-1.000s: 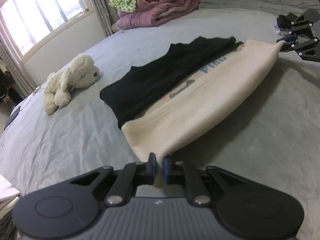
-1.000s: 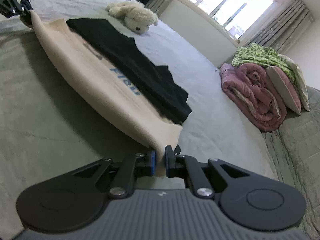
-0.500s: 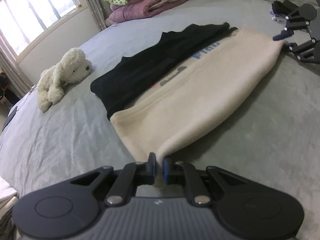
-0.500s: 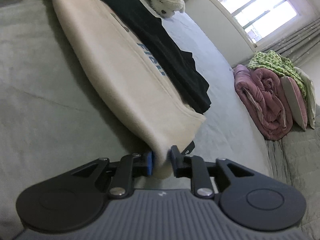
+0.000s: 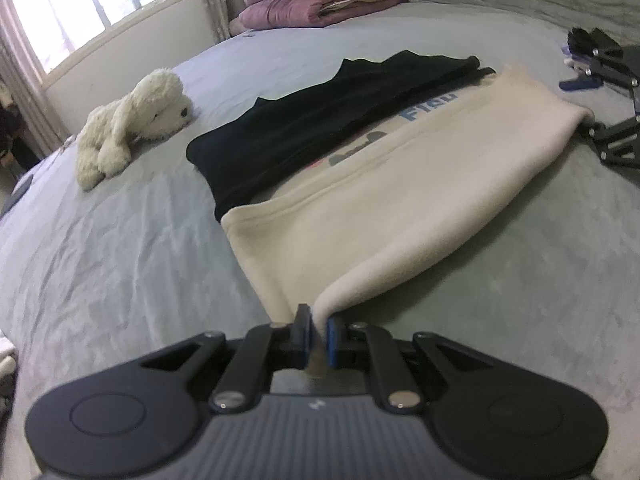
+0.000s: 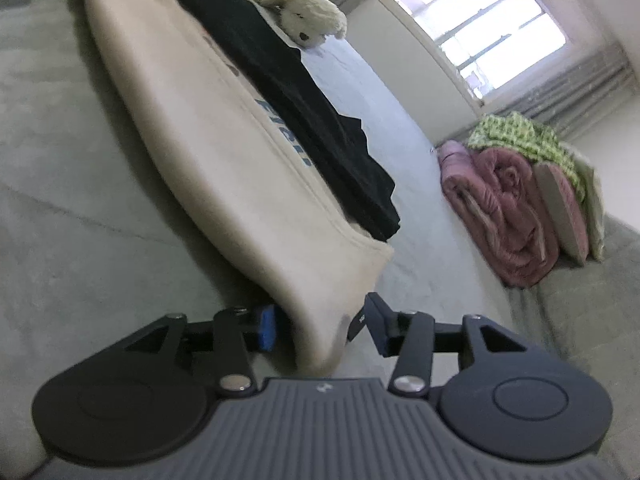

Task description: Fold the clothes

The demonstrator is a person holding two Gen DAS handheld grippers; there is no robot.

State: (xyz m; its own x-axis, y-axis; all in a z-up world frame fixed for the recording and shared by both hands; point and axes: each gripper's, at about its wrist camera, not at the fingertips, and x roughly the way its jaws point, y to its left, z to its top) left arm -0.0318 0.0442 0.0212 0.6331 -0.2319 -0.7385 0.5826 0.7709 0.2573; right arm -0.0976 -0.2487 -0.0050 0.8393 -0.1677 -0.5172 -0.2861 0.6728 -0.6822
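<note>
A cream garment with blue lettering lies folded lengthwise on the grey bed, and a black part shows along its far side. My left gripper is shut on the near cream corner. In the right wrist view the same cream garment runs away to the upper left beside the black part. My right gripper has its jaws opening. The other cream corner droops between them, clear of the pads. The right gripper also shows at the left wrist view's right edge.
A white plush dog lies on the bed beyond the garment, left of the black part. Rolled pink quilts with a green patterned cloth on top are stacked at the bed's head. A window is in the wall behind.
The right jaws have spread apart and let go of the cream corner. The garment has sunk from a raised, stretched fold onto the bed. The left gripper keeps its hold.
</note>
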